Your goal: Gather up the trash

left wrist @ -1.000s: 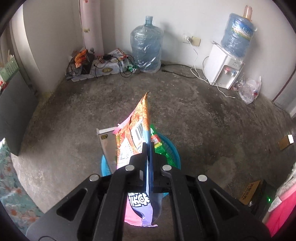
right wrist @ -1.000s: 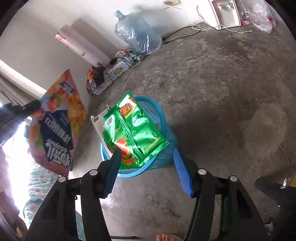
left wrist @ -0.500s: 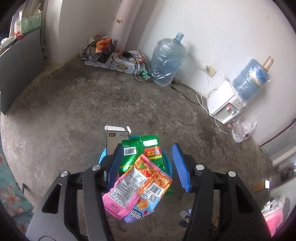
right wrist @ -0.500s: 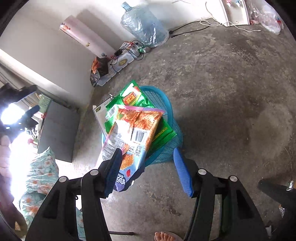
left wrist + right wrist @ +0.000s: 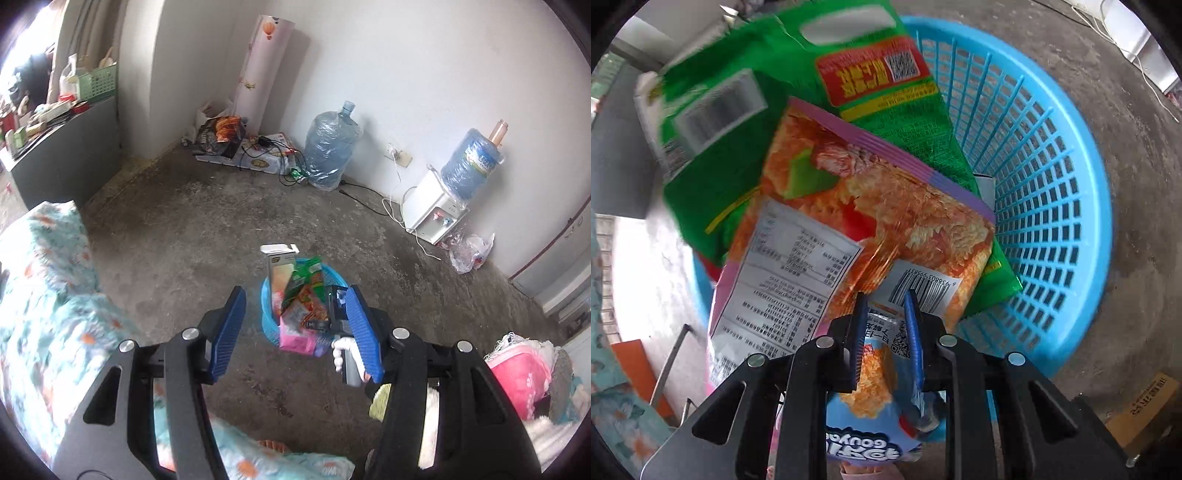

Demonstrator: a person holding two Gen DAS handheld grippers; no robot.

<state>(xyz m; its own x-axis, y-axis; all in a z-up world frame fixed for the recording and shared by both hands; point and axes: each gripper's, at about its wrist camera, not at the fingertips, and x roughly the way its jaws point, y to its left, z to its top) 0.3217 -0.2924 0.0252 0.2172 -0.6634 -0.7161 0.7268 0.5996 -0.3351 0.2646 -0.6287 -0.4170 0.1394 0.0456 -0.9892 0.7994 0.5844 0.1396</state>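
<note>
1. While the orange snack bag lies half over the rim of the blue mesh basket, the step in hand is judged to be its seating inside; the bag is best pressed down and inward, toward the basket's open side, so that its lower end is not left hanging outside.
2. Right gripper: pointed down over the basket; its fingers have just been closing and are narrowed about the bag's lower edge. Whether the pads already press on the foil cannot be told. A firm pinch is advised before any push, since the foil is slippery.
3. Left gripper: fingers spread, nothing between them, held well above and back from the basket.
4. Green snack bag: lying beneath the orange one, leaning on the far rim; it should not be dragged out when the orange bag is shifted.
5. Shown by the right wrist view only: the bag's barcode, the basket's bare mesh wall, a cardboard box on the floor.
6. Shown by the left wrist view only: the whole basket on the concrete floor, a white carton upright in it, the right gripper's body and a gloved hand, a water jug, a water dispenser, a floral bed cover.
</note>
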